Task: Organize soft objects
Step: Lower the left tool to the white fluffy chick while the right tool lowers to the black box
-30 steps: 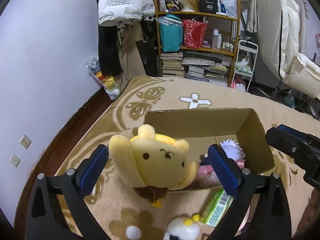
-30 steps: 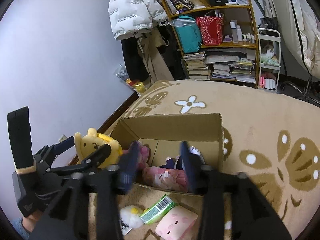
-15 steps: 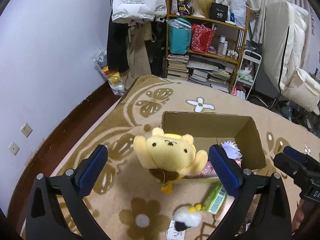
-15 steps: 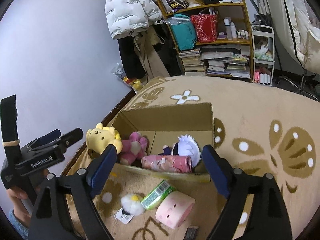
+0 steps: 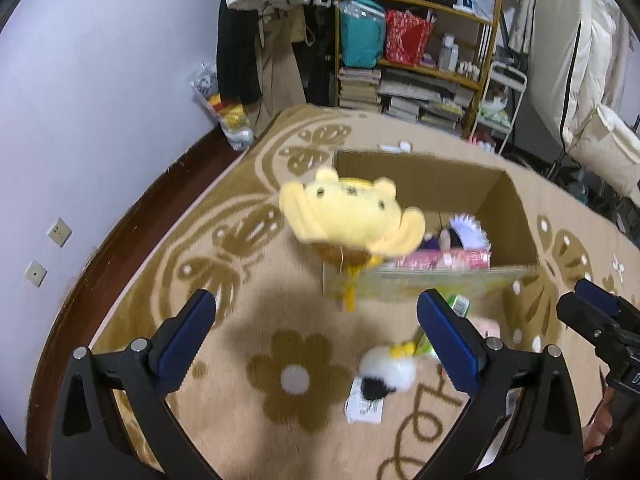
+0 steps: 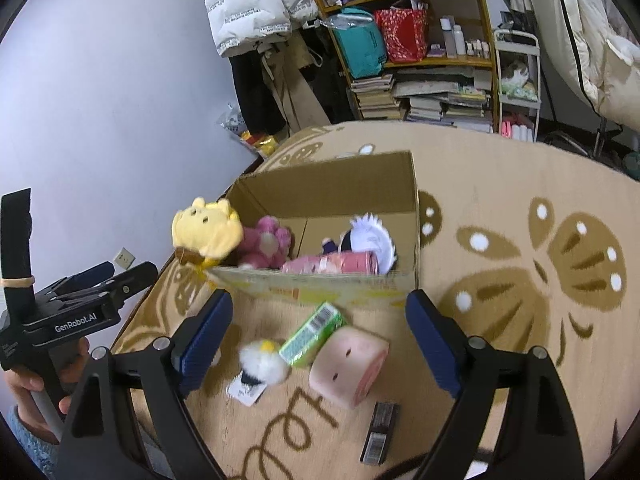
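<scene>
A yellow bear plush (image 5: 352,220) is over the near-left corner of the open cardboard box (image 5: 420,184), blurred, free of my grippers; it also shows in the right wrist view (image 6: 206,232). The box (image 6: 344,196) holds a pink plush (image 6: 266,242), a white-haired doll (image 6: 370,240) and a pink roll (image 6: 332,262). My left gripper (image 5: 316,334) is open and empty, well back from the bear. My right gripper (image 6: 318,334) is open and empty above a white fluffy toy (image 6: 262,364), a green packet (image 6: 312,334) and a pink pig cushion (image 6: 348,364) on the rug.
A black rectangular item (image 6: 380,432) lies on the rug near the front. A crowded wooden bookshelf (image 5: 416,52) and hanging coats (image 5: 264,28) stand behind the box. The wall (image 5: 100,100) runs along the left. Folded bedding (image 5: 580,80) is at the right.
The yellow bear has left my left gripper and moved away toward the box's near-left corner. Both grippers have pulled back and up; the right gripper's jaws have opened wide.
</scene>
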Demonstrator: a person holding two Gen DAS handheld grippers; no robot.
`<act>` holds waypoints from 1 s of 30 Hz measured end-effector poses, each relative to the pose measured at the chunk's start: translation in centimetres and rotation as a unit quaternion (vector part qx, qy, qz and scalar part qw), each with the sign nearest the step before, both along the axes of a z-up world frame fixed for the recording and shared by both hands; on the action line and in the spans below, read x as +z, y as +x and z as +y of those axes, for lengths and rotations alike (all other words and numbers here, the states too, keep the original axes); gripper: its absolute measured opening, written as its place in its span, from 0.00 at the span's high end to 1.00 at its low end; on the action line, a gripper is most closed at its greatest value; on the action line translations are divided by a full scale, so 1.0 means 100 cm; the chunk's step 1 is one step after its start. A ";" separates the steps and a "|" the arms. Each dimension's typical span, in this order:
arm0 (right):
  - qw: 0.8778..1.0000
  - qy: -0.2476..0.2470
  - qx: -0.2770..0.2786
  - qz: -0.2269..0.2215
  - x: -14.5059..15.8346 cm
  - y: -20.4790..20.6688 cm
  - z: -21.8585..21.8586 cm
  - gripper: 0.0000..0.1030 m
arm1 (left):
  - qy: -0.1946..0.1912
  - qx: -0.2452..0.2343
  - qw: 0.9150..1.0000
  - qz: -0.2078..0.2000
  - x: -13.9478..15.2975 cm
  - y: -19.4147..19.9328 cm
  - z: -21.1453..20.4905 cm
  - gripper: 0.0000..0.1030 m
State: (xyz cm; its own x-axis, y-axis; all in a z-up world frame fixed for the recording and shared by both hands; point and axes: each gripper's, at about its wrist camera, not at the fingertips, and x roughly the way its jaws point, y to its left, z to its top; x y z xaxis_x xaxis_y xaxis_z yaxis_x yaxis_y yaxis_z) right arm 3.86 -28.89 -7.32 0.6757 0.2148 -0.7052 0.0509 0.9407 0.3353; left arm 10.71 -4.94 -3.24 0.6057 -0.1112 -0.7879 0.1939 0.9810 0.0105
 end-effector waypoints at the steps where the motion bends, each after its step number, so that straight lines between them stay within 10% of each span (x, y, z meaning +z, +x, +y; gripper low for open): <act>1: 1.000 0.002 0.000 0.005 -0.003 -0.004 0.001 0.10 | 0.004 -0.001 1.000 0.007 -0.003 -0.002 0.000 0.03; 30: 0.982 0.034 -0.033 0.183 -0.093 -0.025 0.000 0.15 | 0.029 -0.033 0.992 0.119 -0.094 -0.017 -0.041 0.03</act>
State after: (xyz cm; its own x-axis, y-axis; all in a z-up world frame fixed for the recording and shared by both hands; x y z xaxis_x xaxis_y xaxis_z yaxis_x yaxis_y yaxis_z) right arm 1.35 -28.84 -16.61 0.3943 0.2341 -0.8887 0.2386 0.9078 0.3450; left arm 9.01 -9.03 -12.65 0.3942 -0.0953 -0.9141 0.2613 0.9652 0.0121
